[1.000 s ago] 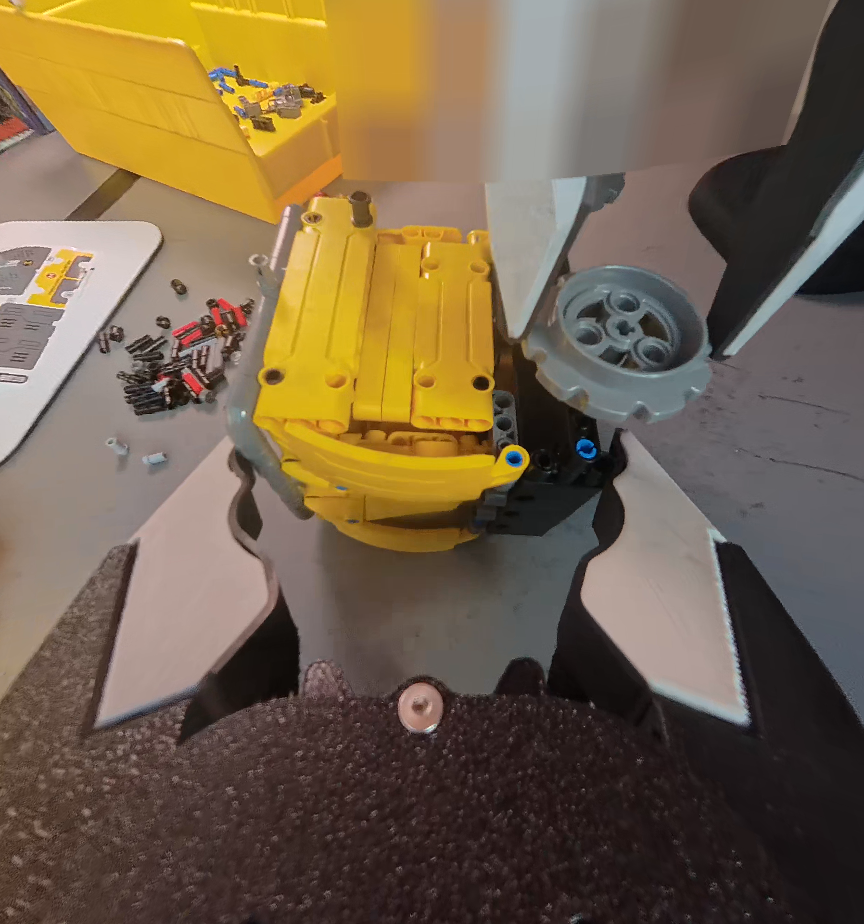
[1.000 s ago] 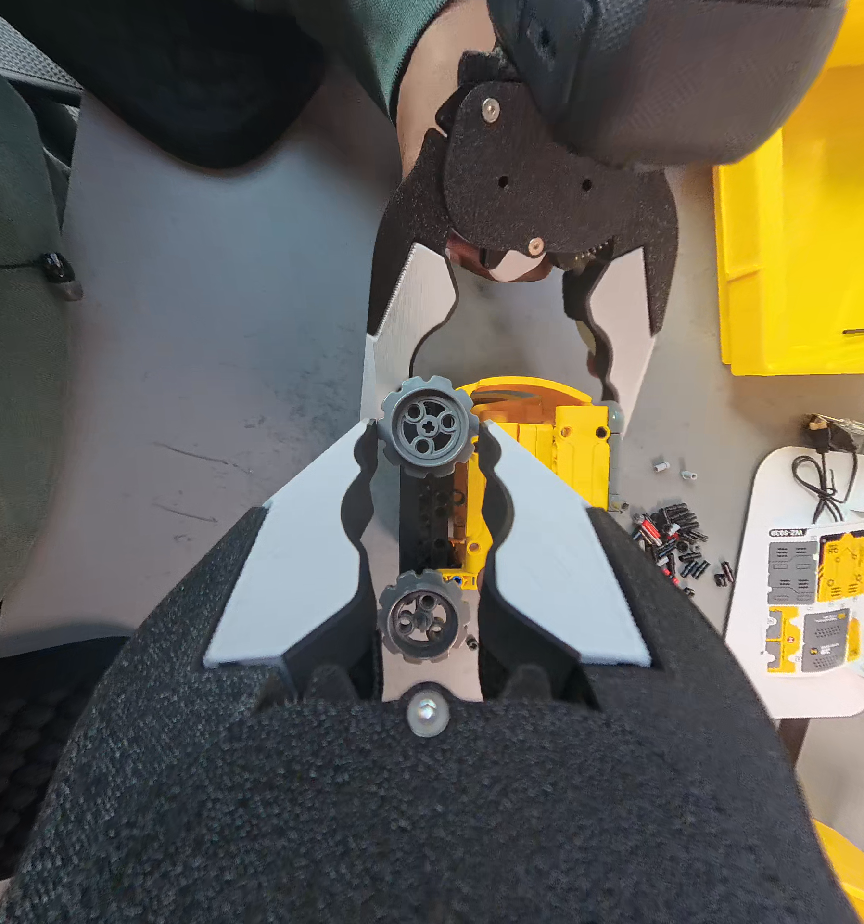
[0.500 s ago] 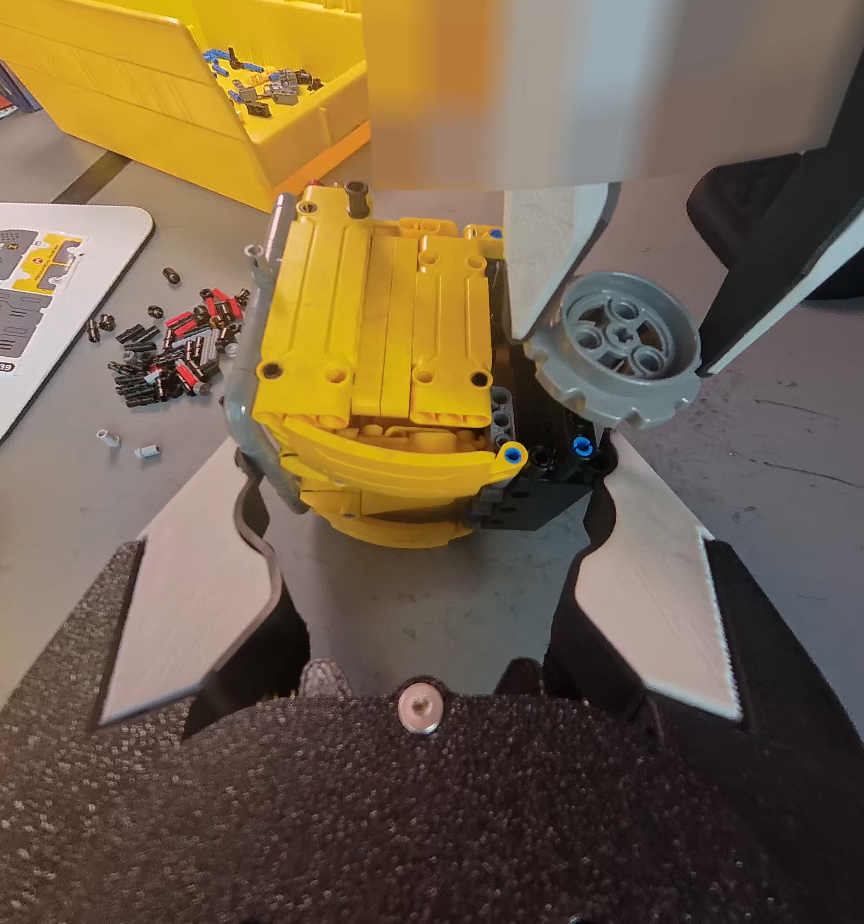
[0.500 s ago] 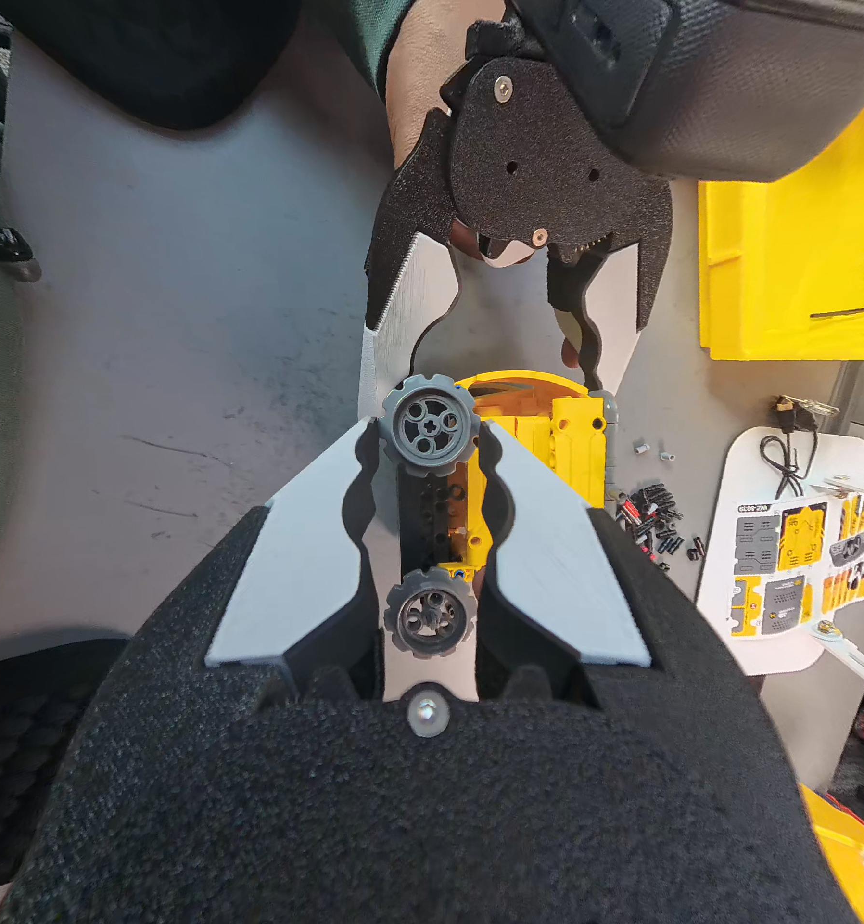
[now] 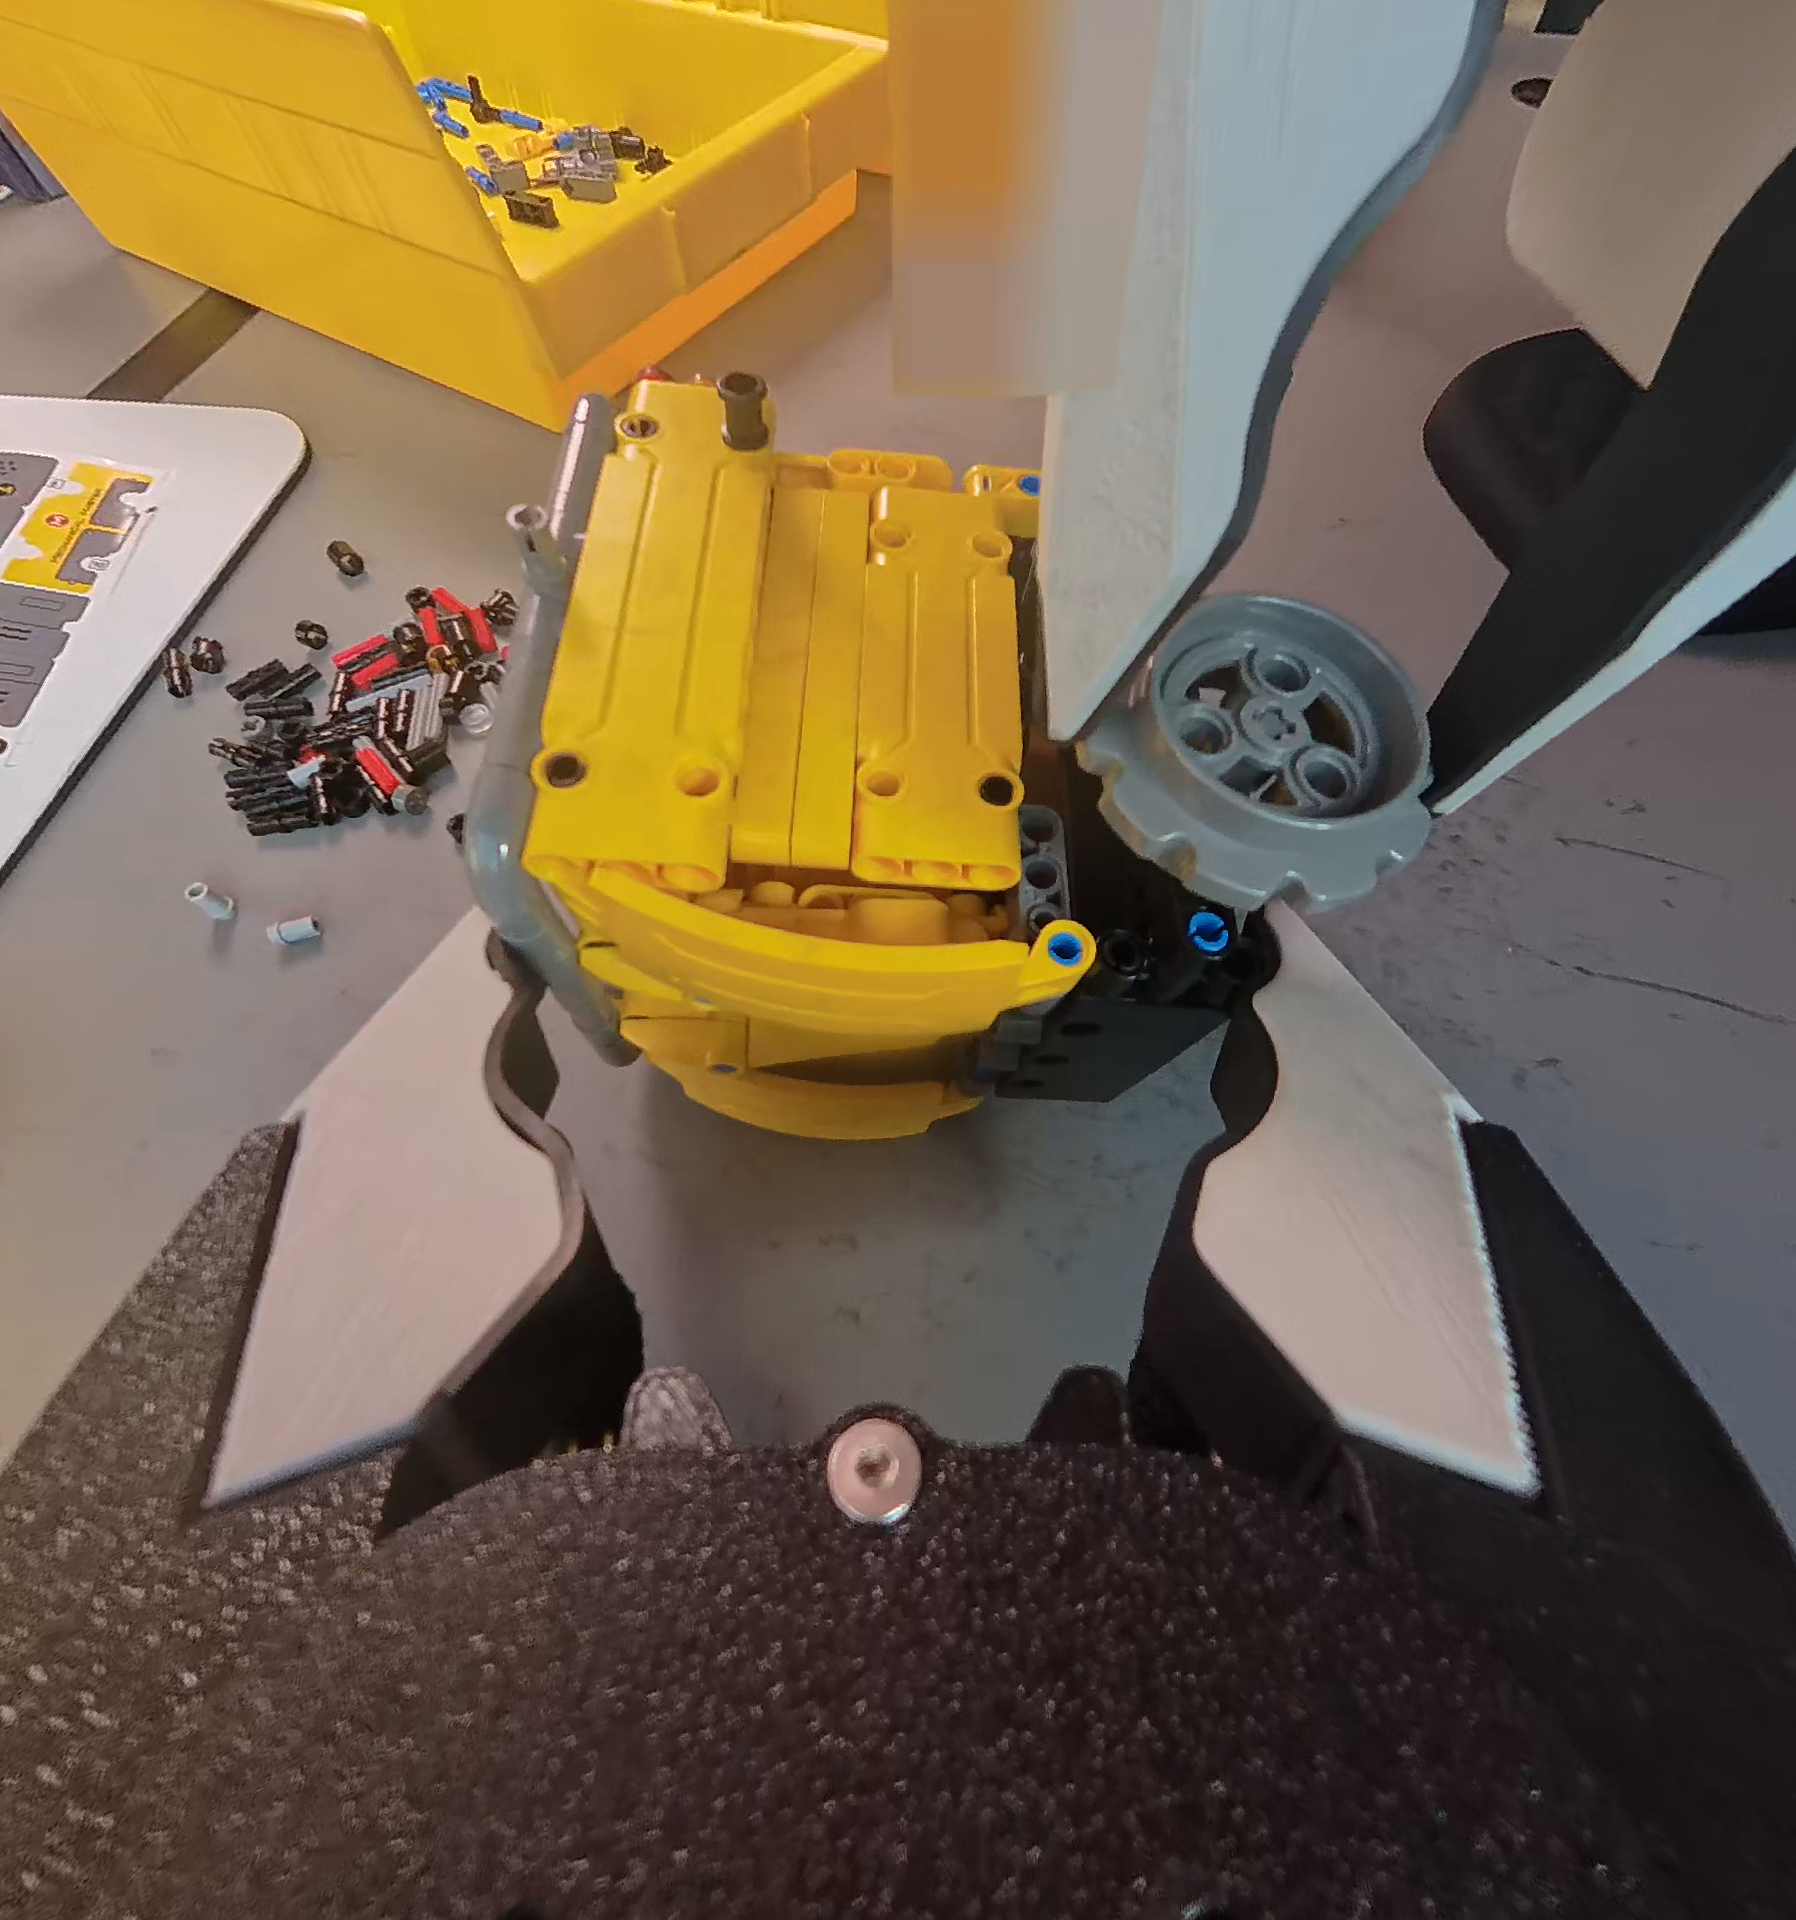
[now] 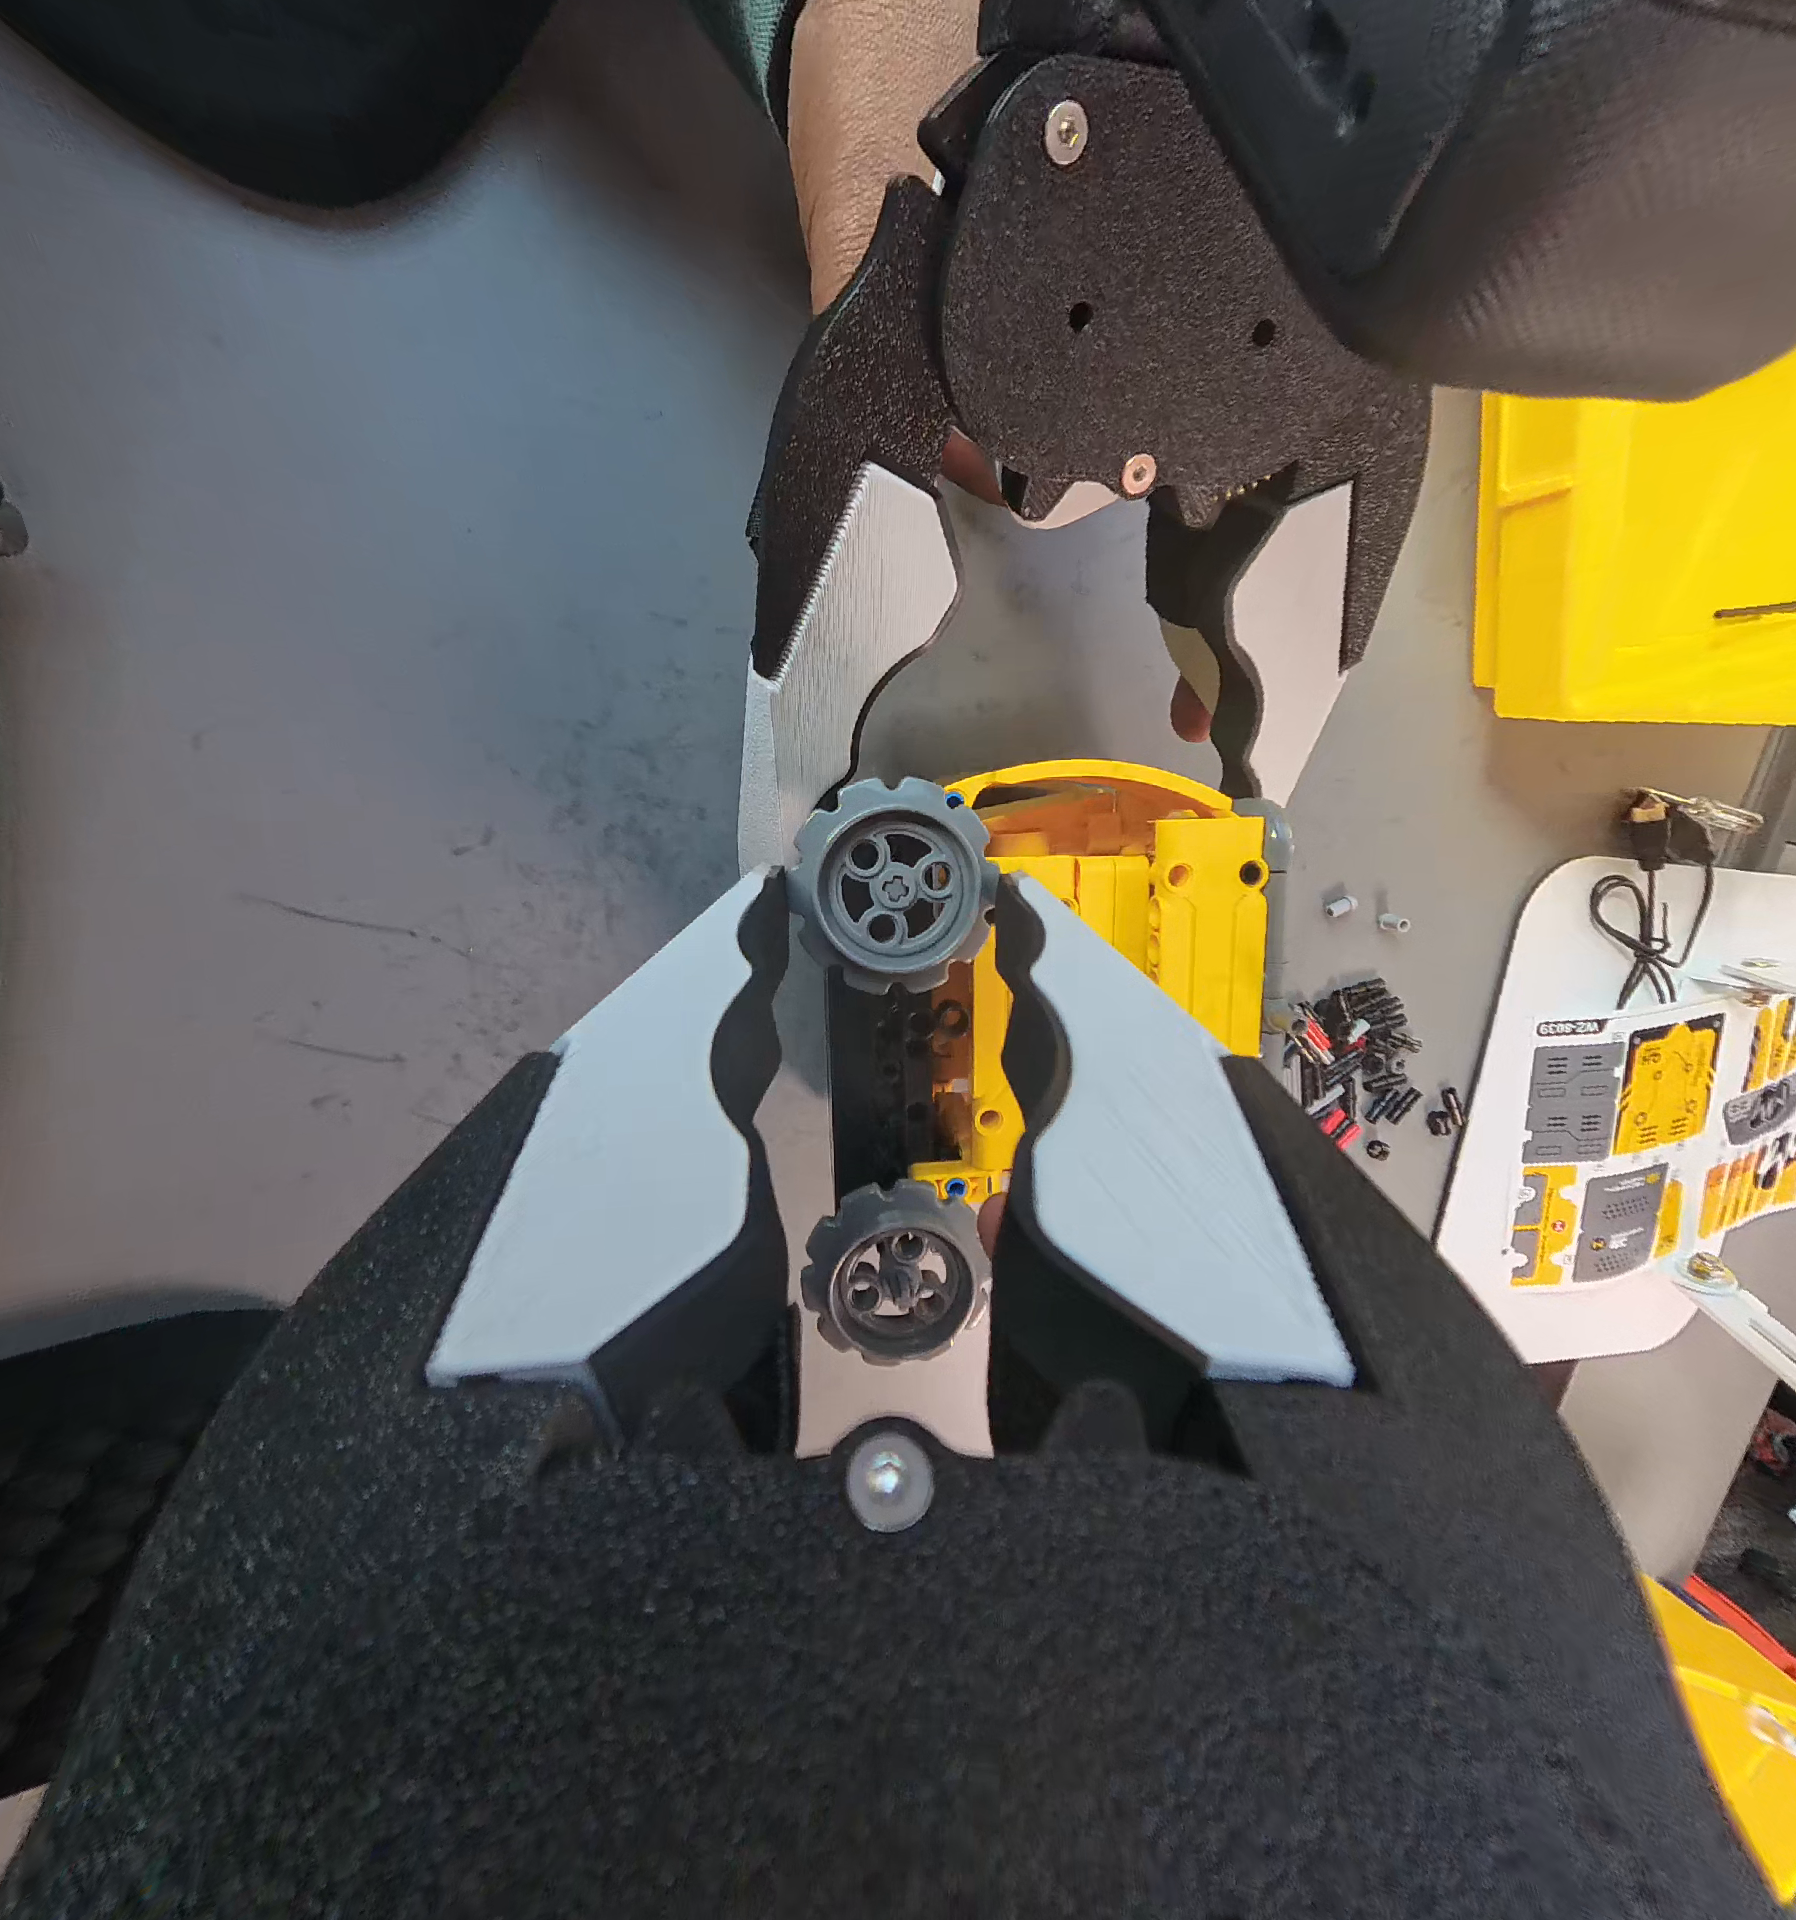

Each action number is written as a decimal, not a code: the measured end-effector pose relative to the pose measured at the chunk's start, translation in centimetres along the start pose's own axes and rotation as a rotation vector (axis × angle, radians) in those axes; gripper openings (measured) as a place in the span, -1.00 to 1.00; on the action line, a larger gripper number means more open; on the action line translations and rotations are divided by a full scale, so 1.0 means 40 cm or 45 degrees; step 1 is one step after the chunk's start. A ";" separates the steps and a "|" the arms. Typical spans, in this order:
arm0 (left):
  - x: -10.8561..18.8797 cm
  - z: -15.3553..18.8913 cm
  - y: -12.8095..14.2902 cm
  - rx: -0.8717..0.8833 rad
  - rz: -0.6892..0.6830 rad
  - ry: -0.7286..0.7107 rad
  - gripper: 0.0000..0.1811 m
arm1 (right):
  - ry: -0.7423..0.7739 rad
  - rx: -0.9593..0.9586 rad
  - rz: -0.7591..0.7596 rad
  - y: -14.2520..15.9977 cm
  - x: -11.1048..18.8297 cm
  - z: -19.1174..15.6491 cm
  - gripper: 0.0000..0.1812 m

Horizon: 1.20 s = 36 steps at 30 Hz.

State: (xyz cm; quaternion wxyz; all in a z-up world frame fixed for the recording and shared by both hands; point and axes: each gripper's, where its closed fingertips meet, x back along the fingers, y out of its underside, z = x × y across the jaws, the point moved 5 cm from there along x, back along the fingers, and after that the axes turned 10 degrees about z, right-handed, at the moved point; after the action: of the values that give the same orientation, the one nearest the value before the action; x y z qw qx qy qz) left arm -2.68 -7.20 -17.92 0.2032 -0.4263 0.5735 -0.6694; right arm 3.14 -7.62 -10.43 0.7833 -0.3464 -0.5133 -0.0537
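A yellow brick-built model with a black frame stands on the grey table. My left gripper is shut on the model, one fingertip on the grey tube side and the other on the black frame. My right gripper is shut on a grey toothed wheel and holds it against the near end of the black frame. The wheel also shows in the left wrist view. A second grey wheel sits at the frame's other end. The left gripper shows beyond the model.
A yellow parts bin stands behind the model. A heap of small black and red pins and two grey bushes lie to its left. A white board with a sticker sheet lies farther left. A person's hand holds the left gripper. Left tips to right tips: about 7 cm.
Both grippers keep their hold. The wheel in my right gripper has turned a little and pressed closer to the frame. The model has shifted slightly in both views.
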 end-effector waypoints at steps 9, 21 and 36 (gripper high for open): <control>0.000 -0.001 0.000 0.018 0.000 0.001 0.43 | 0.021 0.059 -0.082 0.002 -0.018 0.007 -0.57; 0.004 -0.003 0.000 0.011 0.016 -0.013 0.44 | 0.005 -0.047 0.043 -0.011 0.004 0.006 -0.53; 0.003 0.002 0.001 -0.021 0.006 -0.024 0.44 | -0.112 -0.054 -0.060 -0.017 0.007 0.009 -0.67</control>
State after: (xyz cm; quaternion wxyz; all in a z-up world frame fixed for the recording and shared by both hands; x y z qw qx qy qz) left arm -2.70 -7.33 -17.91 0.2066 -0.4330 0.5780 -0.6601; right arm 2.70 -7.84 -9.77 0.7510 -0.3527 -0.5541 -0.0677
